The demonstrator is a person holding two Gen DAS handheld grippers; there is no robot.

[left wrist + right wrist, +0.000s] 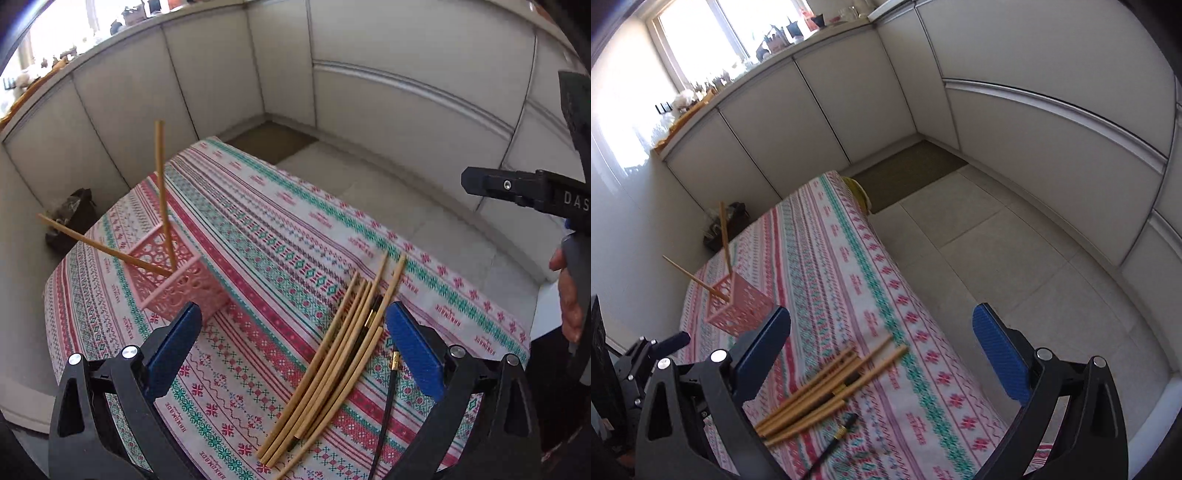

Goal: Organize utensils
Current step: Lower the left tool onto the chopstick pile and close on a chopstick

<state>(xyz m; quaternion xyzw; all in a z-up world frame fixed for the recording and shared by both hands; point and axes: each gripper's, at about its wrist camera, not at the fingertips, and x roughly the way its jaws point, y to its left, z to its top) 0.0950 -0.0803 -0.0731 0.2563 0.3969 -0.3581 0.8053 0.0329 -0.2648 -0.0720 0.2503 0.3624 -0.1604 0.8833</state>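
Left wrist view: chopstick bundle [332, 369] between wide-apart jaws, untouched.

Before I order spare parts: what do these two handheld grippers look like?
Both match: the left gripper and right gripper have black plastic frames with silver bolts and textured blue pads on each finger. White letters "DAS" mark the right gripper's body in the left wrist view.

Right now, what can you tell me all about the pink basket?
The pink basket is a small square box, plastic by its look, with lacy holes in its walls and an open top. It stands on the patterned tablecloth near the table's left edge. Two wooden chopsticks stick out of it, one nearly upright, one leaning left. Neither gripper touches it.
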